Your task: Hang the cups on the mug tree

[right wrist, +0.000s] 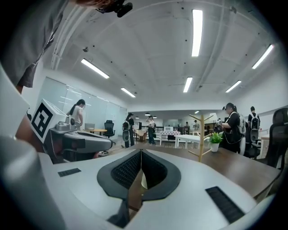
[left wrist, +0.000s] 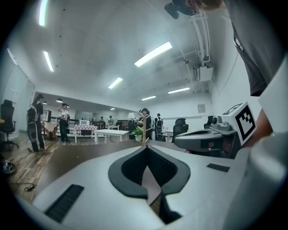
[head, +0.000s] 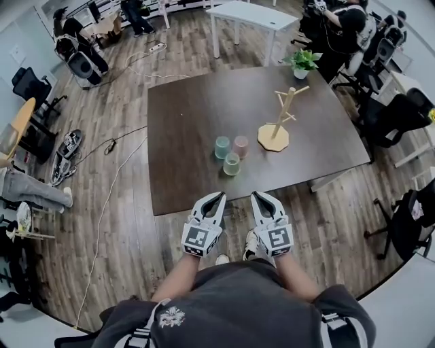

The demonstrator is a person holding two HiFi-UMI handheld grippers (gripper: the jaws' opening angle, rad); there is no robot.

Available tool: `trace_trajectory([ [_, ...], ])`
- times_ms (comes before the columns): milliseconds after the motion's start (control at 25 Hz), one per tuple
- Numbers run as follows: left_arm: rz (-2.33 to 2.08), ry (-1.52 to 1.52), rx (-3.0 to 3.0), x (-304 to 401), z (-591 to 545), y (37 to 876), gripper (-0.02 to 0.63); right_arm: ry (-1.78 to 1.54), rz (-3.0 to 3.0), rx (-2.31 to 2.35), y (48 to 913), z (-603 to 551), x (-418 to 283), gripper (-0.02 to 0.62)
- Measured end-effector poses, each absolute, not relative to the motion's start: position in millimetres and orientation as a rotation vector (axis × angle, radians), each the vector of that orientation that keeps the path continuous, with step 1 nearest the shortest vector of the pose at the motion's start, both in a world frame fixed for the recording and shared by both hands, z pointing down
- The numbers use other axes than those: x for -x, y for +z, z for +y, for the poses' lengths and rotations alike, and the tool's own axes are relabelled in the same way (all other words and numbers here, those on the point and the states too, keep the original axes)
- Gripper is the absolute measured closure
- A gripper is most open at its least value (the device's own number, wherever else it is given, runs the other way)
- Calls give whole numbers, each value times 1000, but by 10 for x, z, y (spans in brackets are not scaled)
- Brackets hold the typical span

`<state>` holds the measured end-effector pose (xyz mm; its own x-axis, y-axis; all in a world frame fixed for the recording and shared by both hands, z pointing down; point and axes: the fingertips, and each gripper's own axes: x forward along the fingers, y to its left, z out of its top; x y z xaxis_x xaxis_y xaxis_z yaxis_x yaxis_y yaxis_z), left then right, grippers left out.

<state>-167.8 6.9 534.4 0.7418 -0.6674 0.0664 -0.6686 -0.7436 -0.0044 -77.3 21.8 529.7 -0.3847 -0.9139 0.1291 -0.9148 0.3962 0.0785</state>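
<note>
Approach stage, seemingly: left gripper (head: 217, 198) and right gripper (head: 259, 198) closed, empty; next, open around the centre's translucent green plastic cup (head: 232, 164).

A wood-plank floor (head: 129, 224) ran under the dark brown surface (head: 190, 136) — a white table (head: 248, 15) stood beyond it, black office chairs (head: 30, 85) at the left. Long strip lights (right wrist: 196, 27) glowed on the white ceiling (right wrist: 153, 45).

The desk (head: 190, 136) looks matt dark wood, the mug tree (head: 280, 122) pale bare wood, the cups (head: 232, 164) frosted translucent plastic, the floor (head: 126, 211) faintly glossy wooden planks.
</note>
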Motion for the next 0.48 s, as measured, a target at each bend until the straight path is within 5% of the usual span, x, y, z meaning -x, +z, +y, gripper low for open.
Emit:
trace_trajectory([
  [480, -1373, 108, -2735, 1520, -382, 5420, 598, 18, -2637, -1454, 5401, -305, 581, 569],
])
